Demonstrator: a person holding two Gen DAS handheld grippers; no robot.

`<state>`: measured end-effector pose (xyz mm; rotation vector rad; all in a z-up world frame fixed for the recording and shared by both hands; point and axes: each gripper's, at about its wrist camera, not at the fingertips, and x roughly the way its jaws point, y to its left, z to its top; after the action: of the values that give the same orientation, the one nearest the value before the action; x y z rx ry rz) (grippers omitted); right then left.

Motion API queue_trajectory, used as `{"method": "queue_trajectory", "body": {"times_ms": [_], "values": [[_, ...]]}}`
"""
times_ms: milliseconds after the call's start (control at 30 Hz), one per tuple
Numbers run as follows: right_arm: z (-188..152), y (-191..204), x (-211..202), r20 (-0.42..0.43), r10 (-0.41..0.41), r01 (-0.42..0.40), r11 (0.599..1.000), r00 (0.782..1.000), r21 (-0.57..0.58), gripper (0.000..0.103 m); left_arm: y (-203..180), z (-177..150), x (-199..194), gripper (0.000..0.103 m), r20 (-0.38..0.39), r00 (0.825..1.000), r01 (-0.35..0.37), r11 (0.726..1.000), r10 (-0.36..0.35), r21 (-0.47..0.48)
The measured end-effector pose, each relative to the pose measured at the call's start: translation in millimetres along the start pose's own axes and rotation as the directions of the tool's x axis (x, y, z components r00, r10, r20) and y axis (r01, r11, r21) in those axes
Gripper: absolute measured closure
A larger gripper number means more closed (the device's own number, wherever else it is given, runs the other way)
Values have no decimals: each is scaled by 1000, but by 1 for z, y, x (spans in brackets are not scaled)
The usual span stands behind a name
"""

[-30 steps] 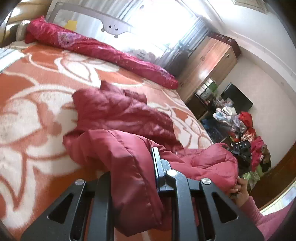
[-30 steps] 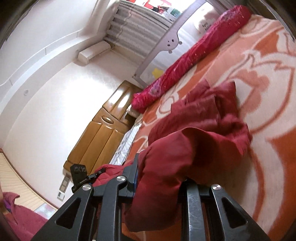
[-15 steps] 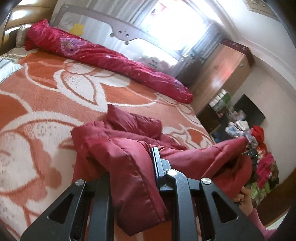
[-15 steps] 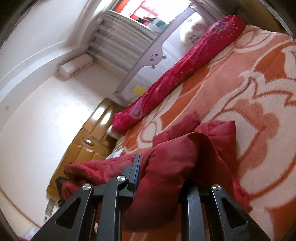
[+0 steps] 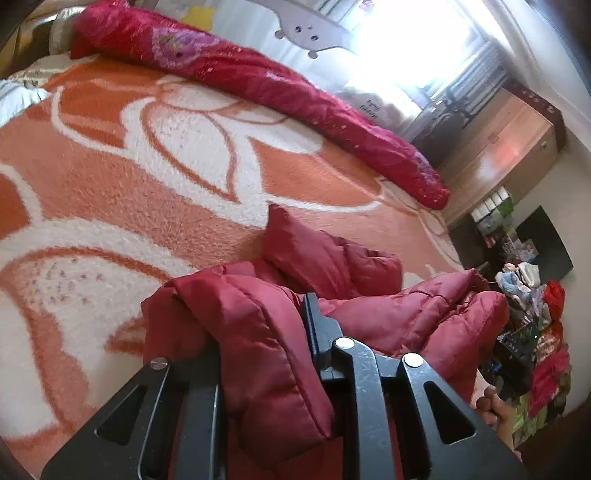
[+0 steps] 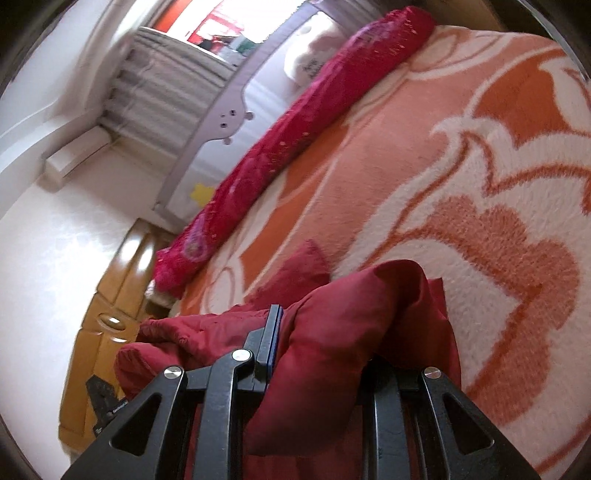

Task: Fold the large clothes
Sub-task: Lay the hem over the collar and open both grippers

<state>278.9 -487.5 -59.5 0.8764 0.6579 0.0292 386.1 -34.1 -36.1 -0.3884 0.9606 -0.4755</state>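
A dark red puffer jacket lies bunched on the orange and white flowered blanket. My left gripper is shut on one thick edge of the jacket, which drapes over its fingers. My right gripper is shut on another edge of the same jacket. The jacket's span between the two grippers is lifted and folds toward the part resting on the bed. A corner of it lies flat further ahead.
A long crimson rolled quilt lies along the far side of the bed by a grey bed rail. A wooden wardrobe and a clothes pile stand beyond the bed. A wooden headboard shows in the right wrist view.
Both grippers have carried the held jacket edges forward over the bed. The jacket has bunched closer and lower in front of them, with more bare blanket showing beyond it.
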Motion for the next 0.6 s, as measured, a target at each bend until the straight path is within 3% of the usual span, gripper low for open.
{"method": "queue_trajectory", "body": {"times_ms": [200,300,467,600], "values": [[-1,-29,35,15,-52,50,994,999,96,83,8,8,35,83,-12,999,-32,999,32,-19],[1,-34,45,20,-81,79,993,997,92,84,12,14,43,83,-22,1000,-14,999,14,-29],[5,-36,57,7,-116,115,990,993,84,84,9,19,35,81,-18,1000,0,1000,0,-15],[6,-33,65,1,-141,141,988,990,63,84,6,17,7,69,16,1000,24,1000,-24,-7]]}}
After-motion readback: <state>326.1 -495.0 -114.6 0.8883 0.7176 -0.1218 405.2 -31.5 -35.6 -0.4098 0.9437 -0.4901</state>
